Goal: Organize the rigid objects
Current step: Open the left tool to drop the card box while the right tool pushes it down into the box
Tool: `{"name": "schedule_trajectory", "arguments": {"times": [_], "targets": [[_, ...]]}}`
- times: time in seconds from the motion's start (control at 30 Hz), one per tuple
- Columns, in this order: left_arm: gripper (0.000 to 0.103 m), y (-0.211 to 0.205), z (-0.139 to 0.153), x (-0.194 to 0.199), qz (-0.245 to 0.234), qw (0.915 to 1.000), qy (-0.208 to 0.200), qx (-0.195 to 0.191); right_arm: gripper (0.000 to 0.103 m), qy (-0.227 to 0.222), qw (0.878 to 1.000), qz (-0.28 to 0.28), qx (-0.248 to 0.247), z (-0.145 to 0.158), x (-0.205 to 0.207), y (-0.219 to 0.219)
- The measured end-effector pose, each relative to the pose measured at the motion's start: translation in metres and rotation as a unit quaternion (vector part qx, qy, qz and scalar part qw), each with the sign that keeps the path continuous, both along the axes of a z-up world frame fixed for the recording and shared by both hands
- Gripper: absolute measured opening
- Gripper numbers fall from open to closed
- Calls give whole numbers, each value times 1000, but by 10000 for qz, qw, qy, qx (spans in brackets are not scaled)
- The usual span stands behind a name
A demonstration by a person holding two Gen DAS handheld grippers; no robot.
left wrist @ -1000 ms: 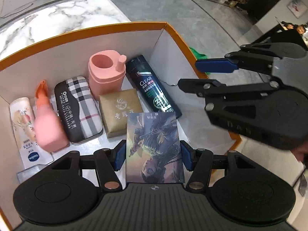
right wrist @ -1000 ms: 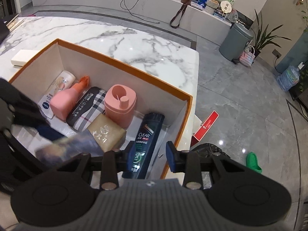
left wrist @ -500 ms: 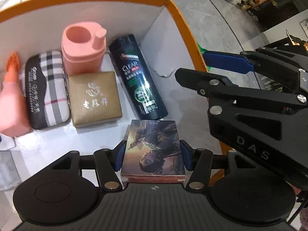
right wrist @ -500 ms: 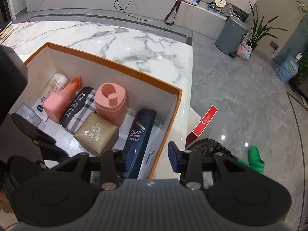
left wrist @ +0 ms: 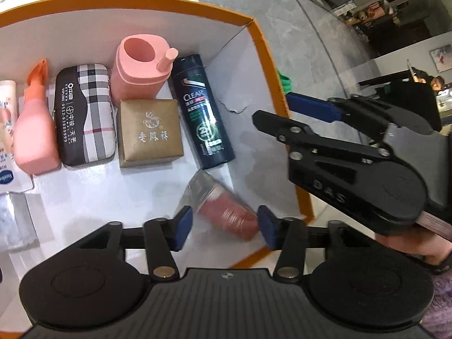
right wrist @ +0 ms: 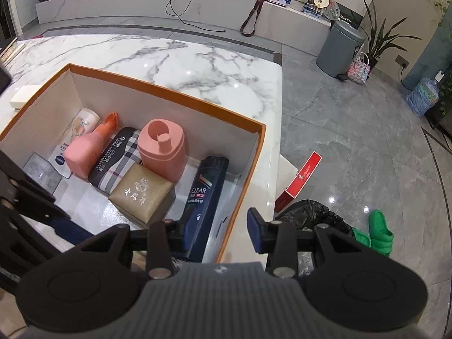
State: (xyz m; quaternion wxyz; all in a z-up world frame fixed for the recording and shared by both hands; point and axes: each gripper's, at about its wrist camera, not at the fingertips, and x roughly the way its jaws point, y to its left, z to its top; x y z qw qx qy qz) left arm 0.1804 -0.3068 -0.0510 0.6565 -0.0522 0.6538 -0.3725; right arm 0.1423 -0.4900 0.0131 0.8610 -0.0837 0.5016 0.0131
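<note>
Shampoo bottle (left wrist: 202, 110) labelled "CLEAR" in orange box (left wrist: 265, 56); left tongs (left wrist: 224, 227) and right tongs (right wrist: 216, 233) spread, empty.

Both wrist cameras look steeply down, close above the shared orange box (left wrist: 265, 45), from neighbouring sides.

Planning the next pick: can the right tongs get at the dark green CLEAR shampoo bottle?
Probably yes: the right tongs are open and empty above the dark green CLEAR shampoo bottle, which lies uncovered beside the orange-rimmed box's wall.

marble table (right wrist: 197, 65) | on it: orange box (right wrist: 169, 93), white block (right wrist: 22, 96)
</note>
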Motion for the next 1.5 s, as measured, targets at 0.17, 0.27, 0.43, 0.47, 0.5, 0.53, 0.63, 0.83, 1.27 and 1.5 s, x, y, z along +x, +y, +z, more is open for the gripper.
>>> {"name": "schedule_trajectory", "arguments": {"times": [0.17, 0.27, 0.43, 0.47, 0.5, 0.53, 0.63, 0.83, 1.27, 1.5], "targets": [[29, -1, -14, 0, 224, 9982, 425, -359, 39, -4, 10000, -9, 14, 2, -2, 2], [26, -6, -19, 2, 411, 9964, 522, -528, 39, -1, 10000, 33, 1, 4, -4, 3], [23, -19, -10, 2, 364, 9981, 110, -487, 38, -22, 9999, -134, 32, 10, -4, -6], [23, -19, -6, 1, 309, 9985, -4, -458, 38, 0, 9998, -188, 103, 11, -4, -8], [23, -19, -3, 1, 262, 9986, -123, -438, 38, 7, 9996, -223, 165, 12, -4, -10], [23, -18, 0, 0, 230, 9988, -220, -378, 38, -4, 9995, -213, 244, 15, -6, -10], [21, -7, 9, -1, 260, 9983, -483, -191, 37, -45, 9992, 2, 399, 22, -14, -4], [21, 21, 22, -3, 378, 9953, -893, -4, 37, 363, 9968, 370, 602, 22, -16, 15], [21, 60, 37, -11, 381, 9878, -1480, 286, 21, 1067, 9932, 280, 385, -9, -12, 44], [22, 68, 36, -8, 371, 9876, -1500, 267, 23, 1266, 9798, -726, 1368, -18, 3, 25]]}}
